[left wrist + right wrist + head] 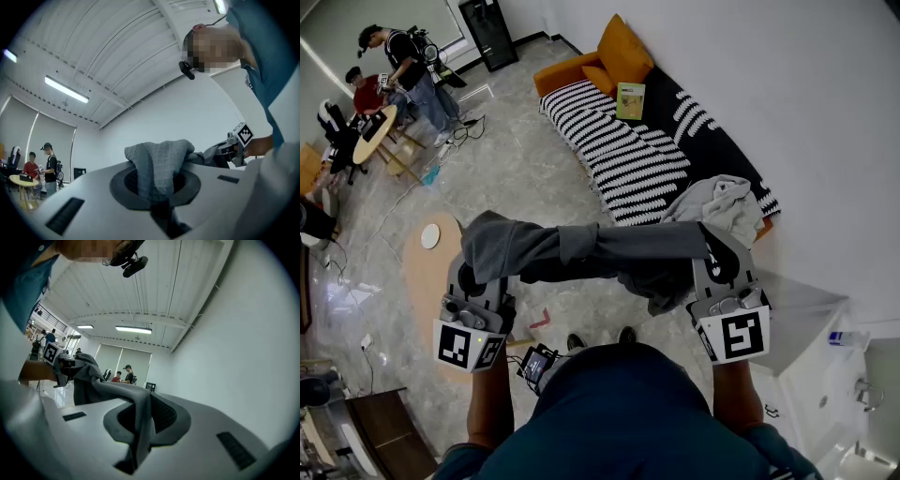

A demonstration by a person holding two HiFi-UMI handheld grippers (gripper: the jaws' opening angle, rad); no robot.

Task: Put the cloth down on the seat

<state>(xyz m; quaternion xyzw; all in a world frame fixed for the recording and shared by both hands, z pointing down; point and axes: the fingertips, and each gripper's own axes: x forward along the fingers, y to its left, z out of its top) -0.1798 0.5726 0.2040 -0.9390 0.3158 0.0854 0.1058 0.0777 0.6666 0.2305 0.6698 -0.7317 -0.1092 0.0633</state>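
A dark grey cloth (600, 248) hangs stretched between my two grippers, held up in front of the person's chest and above the floor. My left gripper (478, 258) is shut on its left end, where the cloth bunches up over the jaws (157, 166). My right gripper (719, 251) is shut on the right end, and a fold runs down between the jaws (138, 420). The fingertips are hidden under the fabric. The seat, a sofa with a black-and-white striped cover (628, 155), lies beyond the cloth, up and to the right.
On the sofa are orange cushions (623, 47), a green book (630, 100) and a light grey garment (717, 202) at its near end. A low round wooden table (427, 267) stands to the left. People work at a table (375, 131) far left. A white counter (839, 375) is at lower right.
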